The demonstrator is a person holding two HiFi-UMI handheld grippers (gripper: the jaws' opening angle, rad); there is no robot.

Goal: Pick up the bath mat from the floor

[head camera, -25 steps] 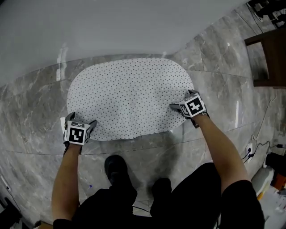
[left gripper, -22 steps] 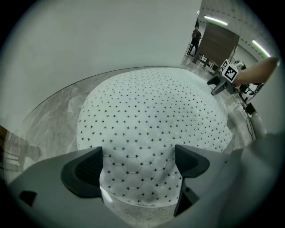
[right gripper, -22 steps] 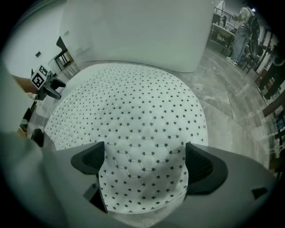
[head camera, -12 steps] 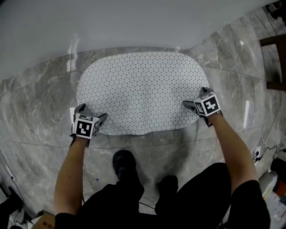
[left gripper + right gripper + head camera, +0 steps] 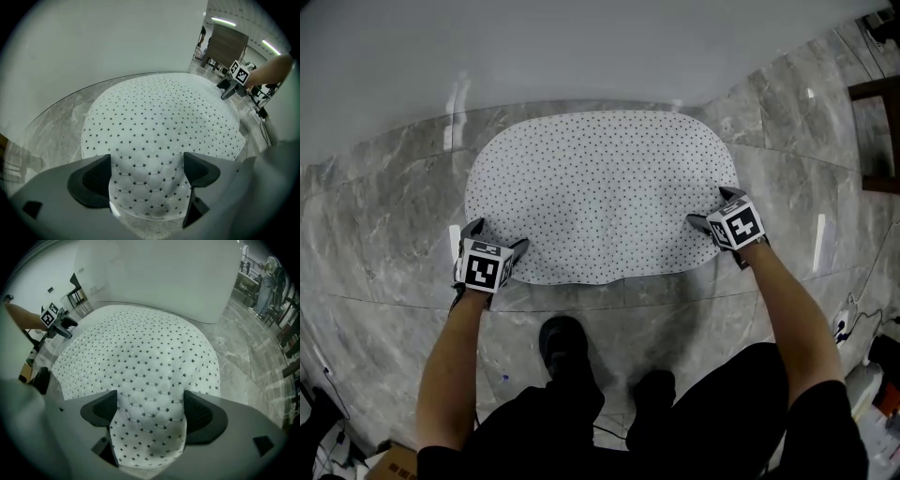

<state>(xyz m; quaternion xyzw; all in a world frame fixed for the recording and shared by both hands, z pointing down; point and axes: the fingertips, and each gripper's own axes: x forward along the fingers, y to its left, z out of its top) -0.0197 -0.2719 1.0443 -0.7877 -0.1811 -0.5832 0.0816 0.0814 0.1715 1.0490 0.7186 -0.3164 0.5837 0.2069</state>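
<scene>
Bath mat (image 5: 600, 187): white, dotted oval, lying flat on the grey marble floor (image 5: 394, 234), far edge against a white wall (image 5: 581, 47). Not lifted yet.

Left tool (image 5: 495, 236): pointing steeply down at the mat's near-left corner. Its own view shows the 2 jaws spread wide, the corner running up between them, and a strip of bare floor just below the mat's edge. Pads clear of the fabric.

Right tool (image 5: 711, 208): pointing steeply down at the near-right end of the mat, opposite the left tool. Jaws wide but just been closing, with the mat's edge between them. The fabric fills the gap from pad to pad in its own view; whether the pads already touch it is hard to tell, probably not pressing yet.

Why this layout: 1 tool per near corner, well apart, so the mat would come up spread and level rather than folding on itself. Each straddles the edge, where a flat mat offers something to pinch.

Step in hand, as I judge it: closing for the grasp. Next, both pairs of jaws need to get a lip of fabric off the smooth floor. Risk: pads sliding over the mat and catching nothing.
</scene>
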